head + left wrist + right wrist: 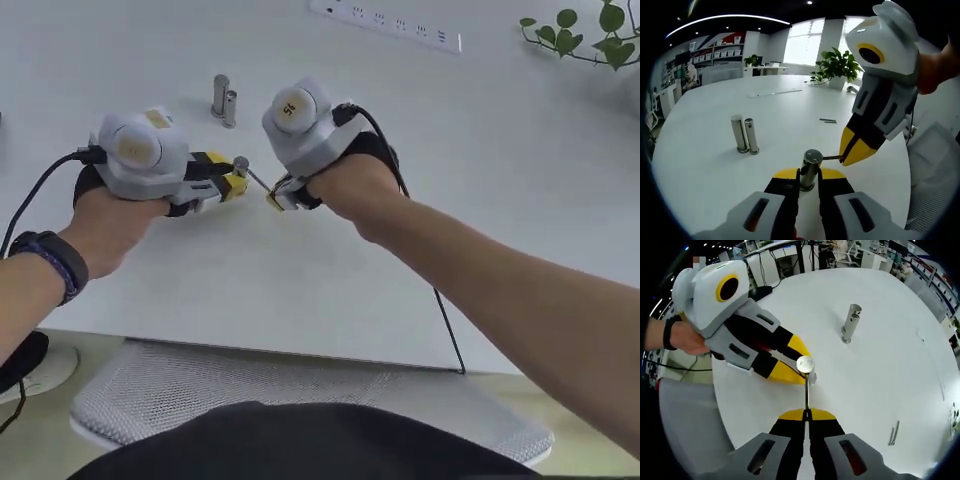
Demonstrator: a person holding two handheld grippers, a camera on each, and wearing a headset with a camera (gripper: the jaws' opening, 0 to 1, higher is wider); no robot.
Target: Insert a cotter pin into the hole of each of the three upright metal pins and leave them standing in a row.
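My left gripper [809, 176] is shut on an upright metal pin [811, 167], which stands on the white table. The right gripper [807, 413] is shut on a thin cotter pin [807, 392]. The cotter pin's tip meets the side of the metal pin [805, 365] just under its head. In the head view the left gripper [235, 180] and right gripper [275, 198] face each other, with the metal pin [240, 166] between them. Two more metal pins [225, 100] stand close together behind them, apart from both grippers. These two pins [745, 134] are left of the held one.
Spare cotter pins [828, 120] lie on the white table [480, 180] beyond the work, also seen as cotter pins [894, 432]. A power strip [385, 22] and a plant [590, 35] are at the far edge. A cable [445, 320] runs off the near edge.
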